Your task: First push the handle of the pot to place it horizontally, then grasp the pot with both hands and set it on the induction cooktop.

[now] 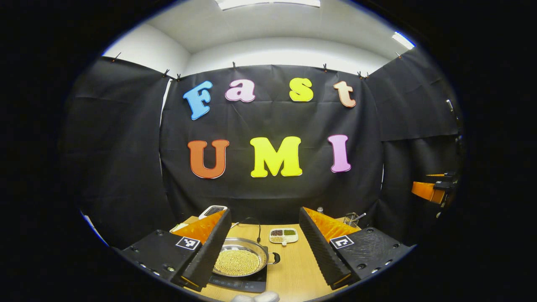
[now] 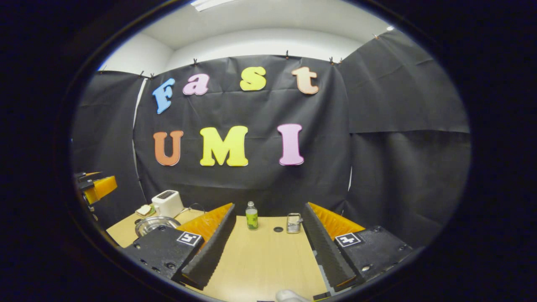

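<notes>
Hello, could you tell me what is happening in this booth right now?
A person holds a gripper in each hand above a wooden table. The pot, filled with small yellowish beads, already sits on the induction cooktop, its side handle pointing right. The left gripper is open and lifted clear of the pot, holding nothing. The right gripper is open too, facing a small bottle and a metal basket farther back. Neither gripper touches anything, so the placing looks done.

Lighting: bright, even, from ceiling panels (image 1: 268, 3). Focus: sharp centrally; strong fisheye bending at edges. Shadows: soft on table (image 2: 260, 256).
</notes>
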A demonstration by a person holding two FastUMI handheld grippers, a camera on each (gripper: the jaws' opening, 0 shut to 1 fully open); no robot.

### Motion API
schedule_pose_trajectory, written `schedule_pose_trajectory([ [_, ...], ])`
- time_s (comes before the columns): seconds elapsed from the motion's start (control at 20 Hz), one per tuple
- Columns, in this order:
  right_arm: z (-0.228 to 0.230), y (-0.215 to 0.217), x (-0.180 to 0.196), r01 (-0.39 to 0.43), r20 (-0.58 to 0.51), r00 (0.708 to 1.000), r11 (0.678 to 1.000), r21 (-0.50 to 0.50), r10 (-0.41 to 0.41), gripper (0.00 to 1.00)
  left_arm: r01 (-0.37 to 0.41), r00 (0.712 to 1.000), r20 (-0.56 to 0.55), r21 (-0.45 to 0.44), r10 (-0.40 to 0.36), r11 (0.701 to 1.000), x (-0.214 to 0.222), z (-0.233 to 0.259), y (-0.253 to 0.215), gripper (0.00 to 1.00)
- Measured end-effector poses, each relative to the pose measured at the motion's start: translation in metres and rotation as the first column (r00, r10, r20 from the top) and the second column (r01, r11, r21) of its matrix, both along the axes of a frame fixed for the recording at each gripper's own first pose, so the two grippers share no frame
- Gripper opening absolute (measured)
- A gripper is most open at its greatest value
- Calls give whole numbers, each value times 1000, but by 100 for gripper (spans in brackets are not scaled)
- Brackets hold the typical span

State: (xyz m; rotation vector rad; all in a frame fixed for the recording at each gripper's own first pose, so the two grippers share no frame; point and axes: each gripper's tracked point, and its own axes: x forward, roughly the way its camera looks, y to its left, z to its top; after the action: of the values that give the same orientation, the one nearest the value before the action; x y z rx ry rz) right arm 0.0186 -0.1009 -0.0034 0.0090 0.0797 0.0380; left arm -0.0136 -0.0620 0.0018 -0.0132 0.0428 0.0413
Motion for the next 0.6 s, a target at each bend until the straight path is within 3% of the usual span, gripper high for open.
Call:
schedule_pose_trajectory([
  [0.6,0,12,1,28,10,1000,1000,-12,-27,100,38,999,6,-5,-38,999,15,0,3,97],
])
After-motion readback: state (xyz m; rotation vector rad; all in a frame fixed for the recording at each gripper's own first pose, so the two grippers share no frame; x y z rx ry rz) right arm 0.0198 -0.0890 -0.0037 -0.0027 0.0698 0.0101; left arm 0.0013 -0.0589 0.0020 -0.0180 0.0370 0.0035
